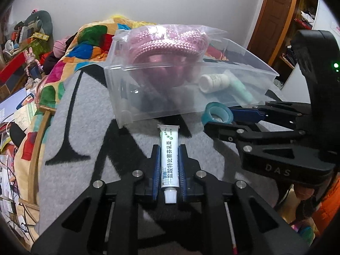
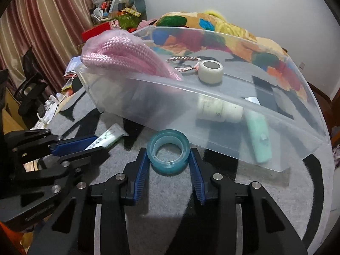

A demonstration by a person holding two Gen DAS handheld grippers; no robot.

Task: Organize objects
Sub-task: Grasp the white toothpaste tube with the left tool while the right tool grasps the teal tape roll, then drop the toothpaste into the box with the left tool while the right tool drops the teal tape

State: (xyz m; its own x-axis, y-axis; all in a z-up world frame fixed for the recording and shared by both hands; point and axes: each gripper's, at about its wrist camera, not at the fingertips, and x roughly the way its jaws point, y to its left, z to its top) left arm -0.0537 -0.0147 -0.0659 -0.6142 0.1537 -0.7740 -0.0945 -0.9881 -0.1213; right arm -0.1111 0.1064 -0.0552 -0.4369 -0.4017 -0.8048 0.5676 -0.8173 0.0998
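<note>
My left gripper (image 1: 169,161) is shut on a white ointment tube (image 1: 169,159), held lengthwise between its blue pads just in front of the clear plastic bin (image 1: 148,106). My right gripper (image 2: 169,159) is shut on a teal tape roll (image 2: 168,151), close to the bin's near wall (image 2: 212,127). The right gripper and tape roll (image 1: 218,112) also show at the right of the left wrist view. The bin holds a bagged pink rope (image 2: 123,51), a white bottle (image 2: 218,109), a mint green tube (image 2: 260,140) and a white tape roll (image 2: 210,71).
The bin stands on a grey blanket with black letters (image 1: 85,116) over a bed. A colourful quilt (image 1: 89,40) lies behind it. Cluttered shelves and papers (image 1: 19,63) are at the left, a wooden door (image 1: 274,17) at the right.
</note>
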